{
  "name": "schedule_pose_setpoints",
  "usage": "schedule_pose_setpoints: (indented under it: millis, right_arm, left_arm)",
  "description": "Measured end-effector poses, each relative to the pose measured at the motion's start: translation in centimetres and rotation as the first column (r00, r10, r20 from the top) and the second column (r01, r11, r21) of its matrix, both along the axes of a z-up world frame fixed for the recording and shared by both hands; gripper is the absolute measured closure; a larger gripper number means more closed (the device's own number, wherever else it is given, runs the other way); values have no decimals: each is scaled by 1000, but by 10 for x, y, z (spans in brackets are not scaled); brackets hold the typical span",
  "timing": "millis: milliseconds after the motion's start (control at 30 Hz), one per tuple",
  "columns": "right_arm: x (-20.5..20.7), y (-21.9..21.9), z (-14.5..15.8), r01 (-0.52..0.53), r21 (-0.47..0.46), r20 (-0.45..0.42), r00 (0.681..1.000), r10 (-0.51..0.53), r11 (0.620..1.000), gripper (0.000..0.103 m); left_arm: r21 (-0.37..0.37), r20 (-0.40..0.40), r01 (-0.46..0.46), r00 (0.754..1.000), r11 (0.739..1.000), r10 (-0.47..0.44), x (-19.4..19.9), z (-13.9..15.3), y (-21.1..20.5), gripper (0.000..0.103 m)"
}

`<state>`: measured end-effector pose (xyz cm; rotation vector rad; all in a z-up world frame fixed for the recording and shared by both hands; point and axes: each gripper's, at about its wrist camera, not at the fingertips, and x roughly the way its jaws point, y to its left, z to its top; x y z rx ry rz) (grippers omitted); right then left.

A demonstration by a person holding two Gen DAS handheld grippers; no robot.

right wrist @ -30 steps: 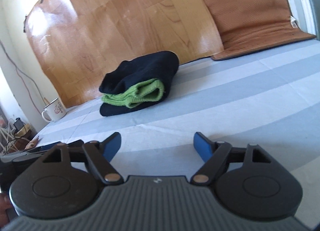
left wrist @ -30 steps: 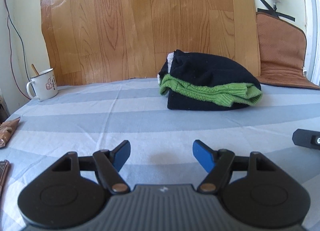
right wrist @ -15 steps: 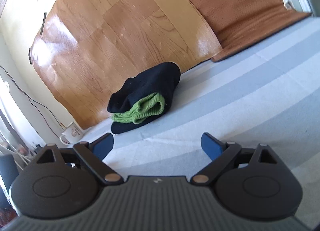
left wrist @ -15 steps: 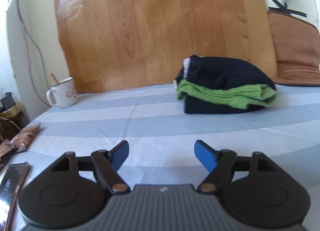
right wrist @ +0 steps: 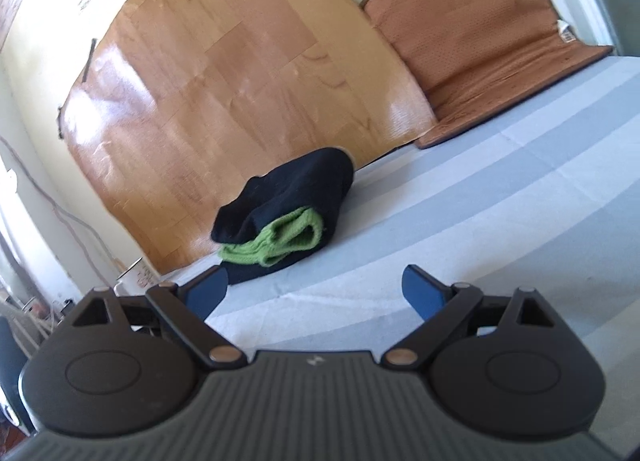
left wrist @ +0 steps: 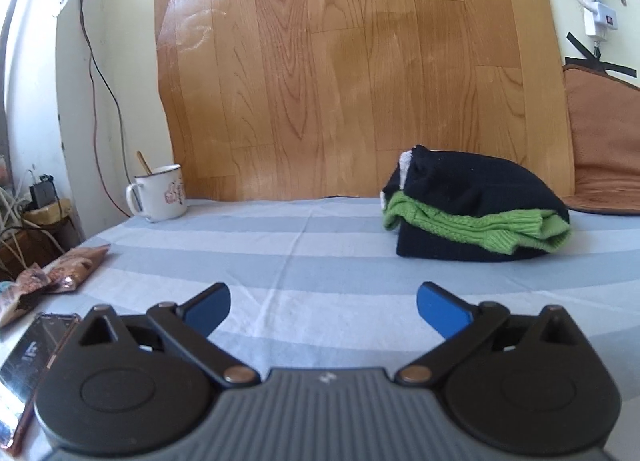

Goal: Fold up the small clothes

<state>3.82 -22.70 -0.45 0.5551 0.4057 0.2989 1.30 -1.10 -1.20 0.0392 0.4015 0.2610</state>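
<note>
Both grippers, left (left wrist: 323,303) and right (right wrist: 315,288), backed off the sweater (left wrist: 476,213), wide open, empty; I'd leave the fold alone.

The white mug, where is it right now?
In the left wrist view the white mug stands far left on the striped sheet, against the wooden board.

Folded clothes (left wrist: 476,217): on the sheet (left wrist: 320,261), right side, before the wooden board (left wrist: 360,73).
Mug (left wrist: 158,197): far left, well apart from clothes.
Cushion (left wrist: 604,149): right of board.
Phone (left wrist: 28,365): near left edge.
</note>
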Motion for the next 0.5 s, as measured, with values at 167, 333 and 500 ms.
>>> schedule_pose_setpoints:
  millis: [167, 333, 500]
  right_arm:
    - [1, 2, -1, 21, -14, -13, 1000, -21, 1000, 7]
    - [4, 4, -3, 33, -18, -46, 998, -34, 999, 7]
    - [11, 3, -6, 48, -19, -104, 993, -50, 999, 7]
  left_arm:
    - [-30, 30, 29, 999, 999, -28, -5, 0, 2, 0]
    - [-77, 73, 45, 997, 996, -40, -12, 2, 9, 0]
    - [-76, 106, 27, 994, 997, -19, -17, 4, 9, 0]
